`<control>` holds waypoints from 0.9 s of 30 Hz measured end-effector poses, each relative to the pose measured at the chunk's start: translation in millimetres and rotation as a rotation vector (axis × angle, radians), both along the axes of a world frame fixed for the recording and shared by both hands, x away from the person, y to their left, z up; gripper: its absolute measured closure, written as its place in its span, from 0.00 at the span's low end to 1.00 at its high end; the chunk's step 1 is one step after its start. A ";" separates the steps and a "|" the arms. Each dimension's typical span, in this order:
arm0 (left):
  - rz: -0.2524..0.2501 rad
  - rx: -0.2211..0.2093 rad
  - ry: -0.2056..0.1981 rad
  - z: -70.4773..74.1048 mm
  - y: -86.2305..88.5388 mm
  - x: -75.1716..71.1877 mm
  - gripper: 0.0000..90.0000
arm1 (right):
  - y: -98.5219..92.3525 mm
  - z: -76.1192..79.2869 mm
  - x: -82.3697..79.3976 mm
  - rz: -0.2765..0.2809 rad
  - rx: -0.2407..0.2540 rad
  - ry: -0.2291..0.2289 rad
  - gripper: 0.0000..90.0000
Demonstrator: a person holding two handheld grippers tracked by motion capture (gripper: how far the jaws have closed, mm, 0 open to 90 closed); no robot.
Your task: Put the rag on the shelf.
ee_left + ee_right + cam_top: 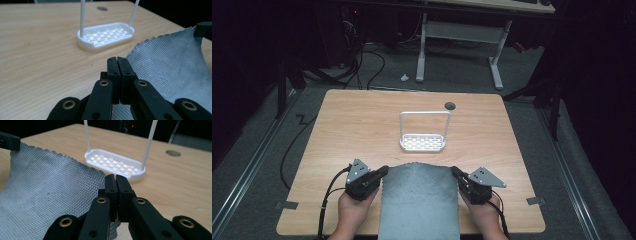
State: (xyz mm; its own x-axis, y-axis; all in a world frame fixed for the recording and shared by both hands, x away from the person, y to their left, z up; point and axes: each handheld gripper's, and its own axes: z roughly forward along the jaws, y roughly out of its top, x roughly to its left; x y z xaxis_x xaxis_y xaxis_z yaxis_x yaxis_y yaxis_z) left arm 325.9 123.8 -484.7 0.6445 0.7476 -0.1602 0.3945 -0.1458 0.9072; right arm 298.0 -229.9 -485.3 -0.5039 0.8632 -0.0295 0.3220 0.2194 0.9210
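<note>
A: What is the cloth (419,200) like?
B: Grey, coarse waffle weave, rectangular, pinked at its far edge.
A: Its pose?
B: Its two far corners are lifted off the table (352,125); the rest sags between them and hangs over the near edge.

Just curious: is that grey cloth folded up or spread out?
Spread out: the grey cloth hangs flat as a single sheet between the two grippers, its far corners pinched.

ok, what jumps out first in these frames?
A grey woven cloth at the table's near edge, each far corner pinched: left gripper shut on one, right gripper shut on the other. Beyond it, mid-table, stands a white slotted rack with a tall hoop bar.
</note>
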 end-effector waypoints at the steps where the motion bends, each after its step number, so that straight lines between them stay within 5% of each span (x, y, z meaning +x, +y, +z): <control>1: 0.003 -0.005 -0.010 2.1 -0.1 -1.5 0.99 | 0.3 3.5 -2.2 -0.004 -0.001 -0.022 0.99; 9: 0.038 -0.042 -0.085 18.5 1.4 -8.9 0.99 | 3.0 22.1 -11.3 -0.017 0.024 -0.113 0.99; 17: 0.072 -0.076 -0.129 35.8 3.0 -4.5 0.99 | 7.1 42.3 -2.8 -0.009 0.004 -0.173 0.99; 27: 0.111 -0.070 -0.217 64.8 3.1 -7.5 0.99 | 5.2 69.1 -3.7 -0.026 0.046 -0.245 0.99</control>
